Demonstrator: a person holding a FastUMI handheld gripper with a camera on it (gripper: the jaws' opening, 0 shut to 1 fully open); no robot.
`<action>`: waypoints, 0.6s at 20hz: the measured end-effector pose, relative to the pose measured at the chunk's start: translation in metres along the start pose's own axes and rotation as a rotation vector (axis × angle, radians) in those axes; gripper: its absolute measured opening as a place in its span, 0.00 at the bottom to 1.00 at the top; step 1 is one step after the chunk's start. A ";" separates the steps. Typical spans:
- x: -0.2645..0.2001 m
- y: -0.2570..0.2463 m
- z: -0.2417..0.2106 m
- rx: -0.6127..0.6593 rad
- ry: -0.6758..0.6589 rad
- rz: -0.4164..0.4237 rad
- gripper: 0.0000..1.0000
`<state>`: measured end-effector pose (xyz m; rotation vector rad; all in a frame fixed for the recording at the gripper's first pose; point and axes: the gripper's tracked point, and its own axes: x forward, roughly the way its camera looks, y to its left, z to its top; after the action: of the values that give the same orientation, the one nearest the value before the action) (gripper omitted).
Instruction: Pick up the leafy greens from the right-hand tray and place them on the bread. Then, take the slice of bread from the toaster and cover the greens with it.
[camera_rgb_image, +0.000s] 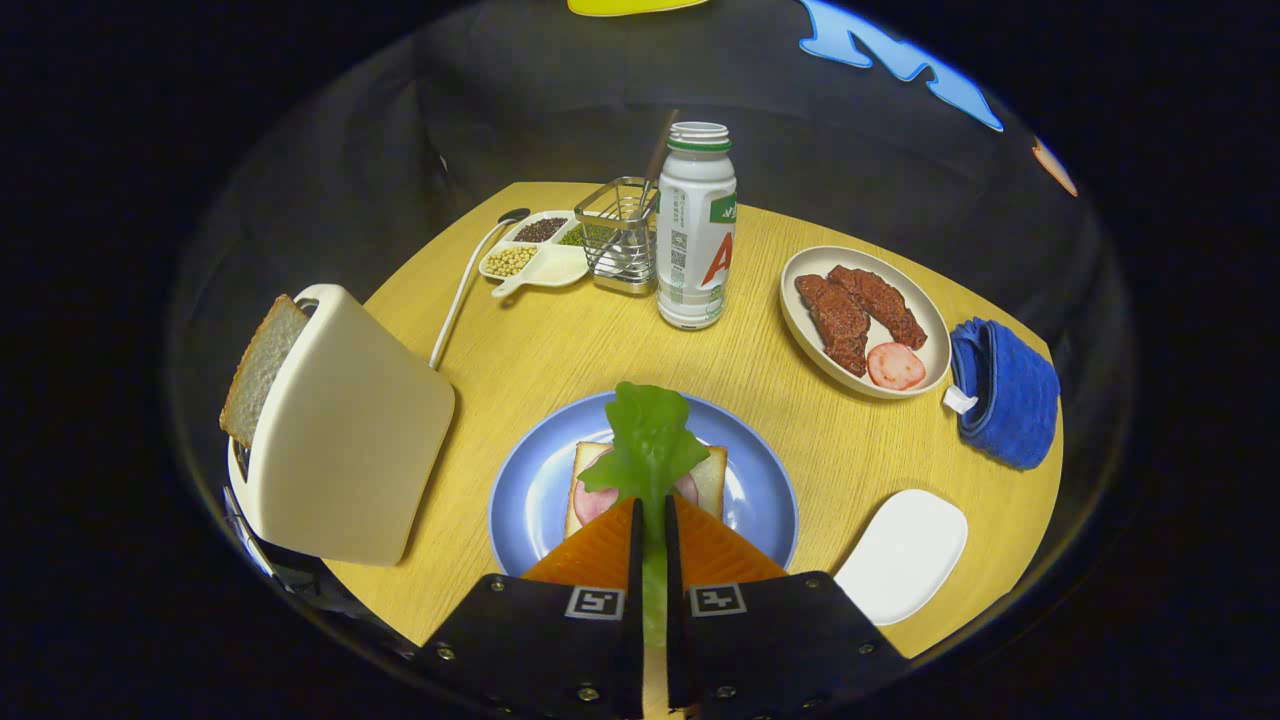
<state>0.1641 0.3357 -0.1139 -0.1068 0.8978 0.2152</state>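
The tabletop (560, 340) is evenly and brightly lit from above, while the surroundings are left dim. Soft glare is seen on the blue plate (530, 480) and short shadows lie beside objects. Strong fisheye bending is seen toward the rim; the centre is sharp.

Gripper (650, 520) cam, looks fwd and down, close above table (560, 350) centre.

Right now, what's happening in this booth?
The hand-held gripper is shut on a leafy green, holding it over the bread slice with ham on the blue plate. The white tray to the right is bare. The second bread slice is in the toaster, not yet taken.
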 end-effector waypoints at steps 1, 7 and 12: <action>0.001 0.001 -0.001 -0.001 0.001 0.001 0.10; 0.000 0.007 0.001 -0.017 -0.012 0.025 0.36; 0.000 0.004 -0.003 -0.024 -0.004 0.016 0.36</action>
<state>0.1614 0.3391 -0.1159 -0.1214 0.8926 0.2414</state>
